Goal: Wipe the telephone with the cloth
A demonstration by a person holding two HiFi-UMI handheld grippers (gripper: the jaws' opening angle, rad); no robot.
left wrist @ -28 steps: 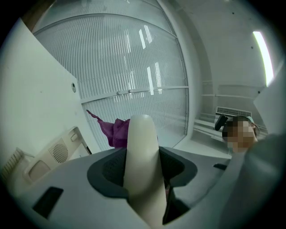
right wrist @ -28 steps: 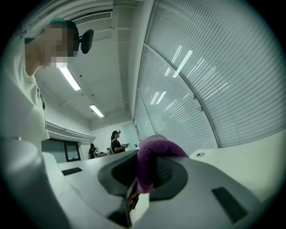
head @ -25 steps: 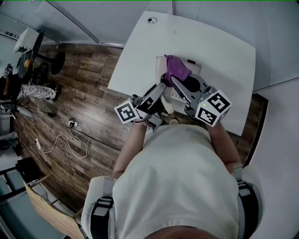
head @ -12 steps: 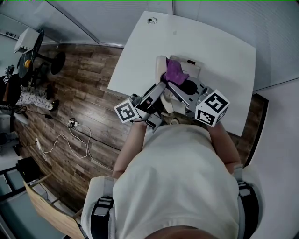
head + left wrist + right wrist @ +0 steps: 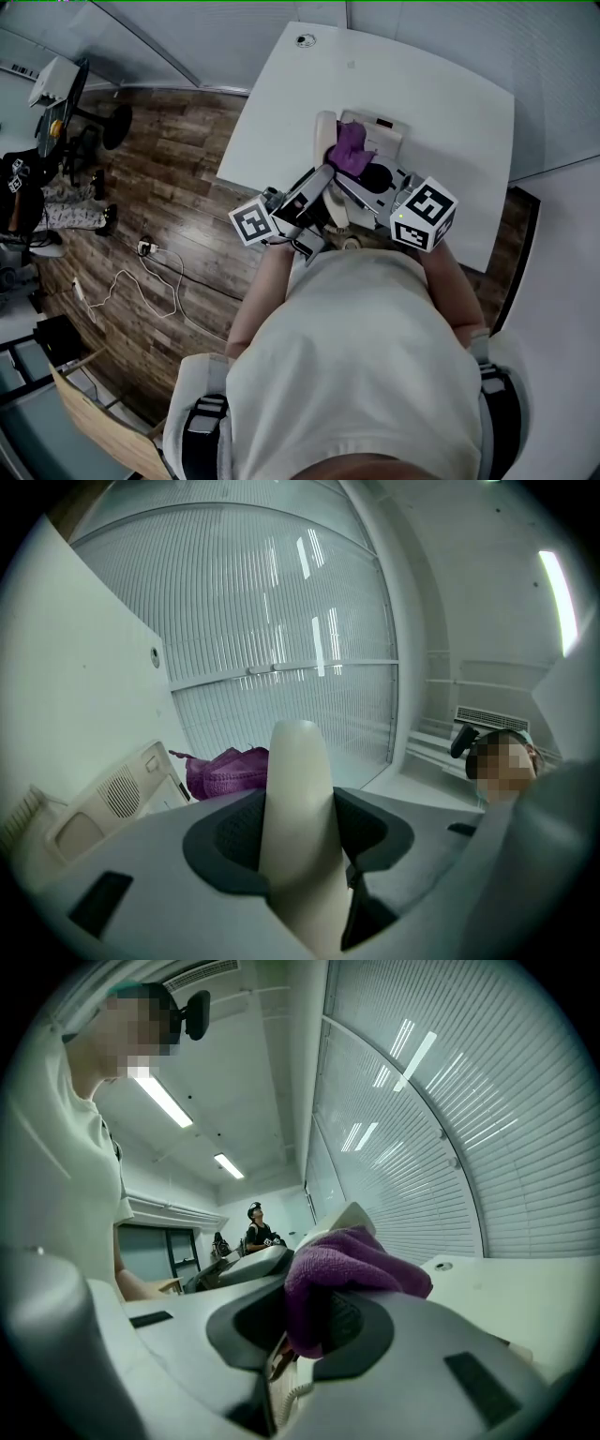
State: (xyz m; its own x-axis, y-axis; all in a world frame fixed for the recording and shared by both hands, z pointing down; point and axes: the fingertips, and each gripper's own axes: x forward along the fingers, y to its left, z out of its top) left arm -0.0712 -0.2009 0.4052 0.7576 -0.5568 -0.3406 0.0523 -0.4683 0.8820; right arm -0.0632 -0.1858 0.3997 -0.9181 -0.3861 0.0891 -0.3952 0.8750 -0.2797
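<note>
We hold both grippers forward over bench [image 5: 431, 89], forearms converging. Left gripper [image 5: 298, 841]: jaws clamped on cream handset [image 5: 298, 761], smooth plastic; its long axis runs along jaws, rounded end pointing away from us. Right gripper [image 5: 314, 1326]: jaws pinch bunched purple cloth [image 5: 349, 1265], fuzzy weave, just beside handset's far end. Boxy cream telephone base [image 5: 384, 136] on bench, round speaker grille showing.

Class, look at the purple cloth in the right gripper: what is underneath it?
The cream telephone sits under the cloth, which the right gripper pinches. Only the phone's far edge and the handset beside the cloth show; the part directly below is covered.
</note>
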